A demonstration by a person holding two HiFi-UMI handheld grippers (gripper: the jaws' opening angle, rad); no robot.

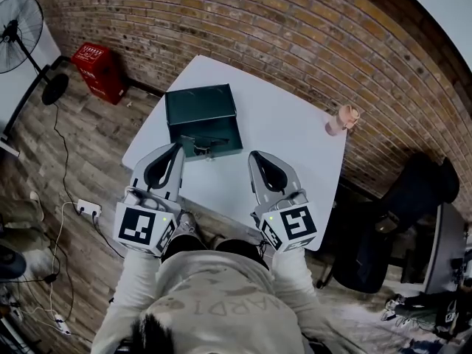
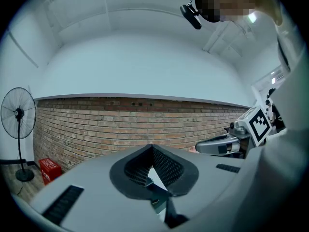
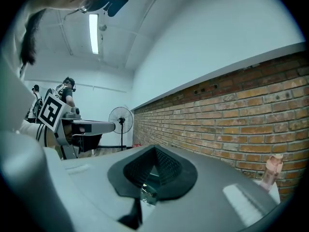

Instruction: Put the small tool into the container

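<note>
A dark green metal box [image 1: 200, 108] stands on the white table [image 1: 287, 135], just beyond my two grippers. On its near part lies a small dark shape with a metal bit [image 1: 203, 146]; I cannot tell whether it is a latch or the small tool. My left gripper [image 1: 177, 147] points at the box's near left corner, its jaws shut with nothing between them [image 2: 152, 147]. A little to the right of the box my right gripper [image 1: 254, 155] hovers over bare table, also shut and empty [image 3: 154, 150]. A sliver of the green box shows below the left jaws.
A pink bottle [image 1: 343, 119] stands at the table's far right corner, also in the right gripper view [image 3: 272, 170]. A brick wall runs behind the table. On the floor are a red crate [image 1: 99, 71], a fan [image 1: 18, 24], cables with a power strip [image 1: 87, 208] and a black chair [image 1: 413, 198].
</note>
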